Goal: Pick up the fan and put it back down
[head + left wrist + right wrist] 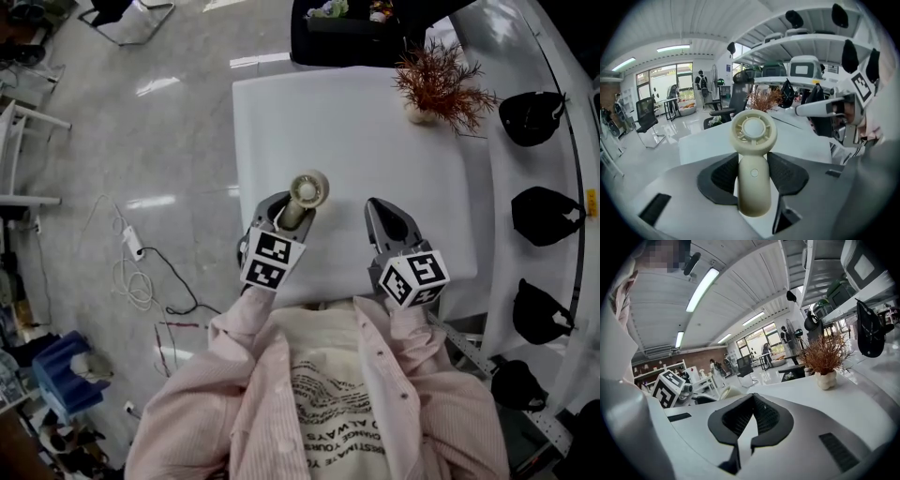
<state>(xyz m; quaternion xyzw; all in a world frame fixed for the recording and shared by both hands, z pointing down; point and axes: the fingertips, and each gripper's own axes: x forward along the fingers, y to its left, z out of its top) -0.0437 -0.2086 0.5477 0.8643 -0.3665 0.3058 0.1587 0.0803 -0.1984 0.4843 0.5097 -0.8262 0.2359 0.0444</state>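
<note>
**Head view:** L gripper (292, 214) pinching cream fan (308, 189) by its handle, round head sticking out at 12 o'clock past the jaw tips. Fan over white table (375, 141), toward its 9 o'clock side. R gripper (378, 208) at 3 o'clock of fan, apart from it, jaws pressed together, nothing in them. Marker cube (272, 261) on each gripper, just ahead of pink shirt (281, 403). Reddish dried plant (441, 80) in pale pot at table's 1 o'clock corner. Black caps (531, 117) hung along 3 o'clock edge. White cable (131, 272) on floor at 9 o'clock.

**Left gripper view:** Black ribbed pads (724, 174) clamped on both sides of handle, touching it. Fan upright, small round button facing cam, vaned head w/ centre hub above the pads. Handle's butt end hanging over gripper body. Table behind fan, plant at 12 o'clock beyond the head. R gripper at 2 o'clock, tip pointing toward 9. Office chair (647, 117) at 9 o'clock on glossy floor.

**Right gripper view:** Pads meeting at far tips, only a thin wedge btwn them, empty. Table ahead, plant at 2 o'clock. L gripper's marker cube at 9 o'clock.
</note>
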